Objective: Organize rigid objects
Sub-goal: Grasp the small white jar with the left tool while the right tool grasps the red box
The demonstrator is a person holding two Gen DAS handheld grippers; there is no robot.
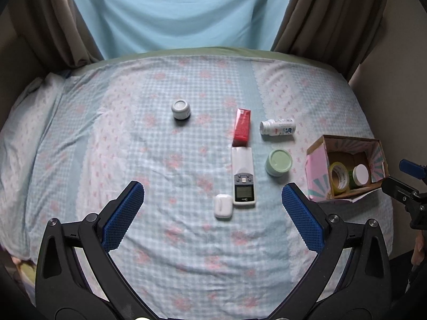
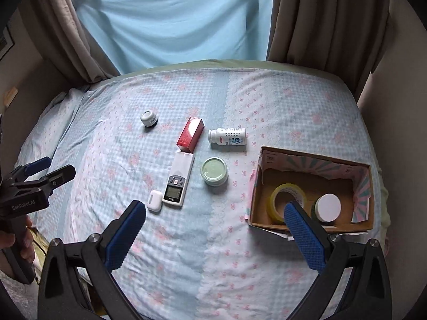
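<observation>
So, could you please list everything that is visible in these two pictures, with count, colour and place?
Cardboard box with pink and teal pattern: one, on bed, right side.
Yellow tape roll: one, inside box, left.
White-lidded green jar: one, inside box, right.
Pale green round jar: one, left of box.
White plastic bottle: one, lying on its side, beyond green jar.
Red rectangular carton: one, centre.
White remote control with screen: one, nearer than carton.
White earbud case: one, left of remote.
Small white jar with dark base: one, far left.
Checked floral bedsheet: one, covers bed.
Brown curtains: two, behind.
Left tongs: blue pads, open.
Right tongs: blue pads, open.
</observation>
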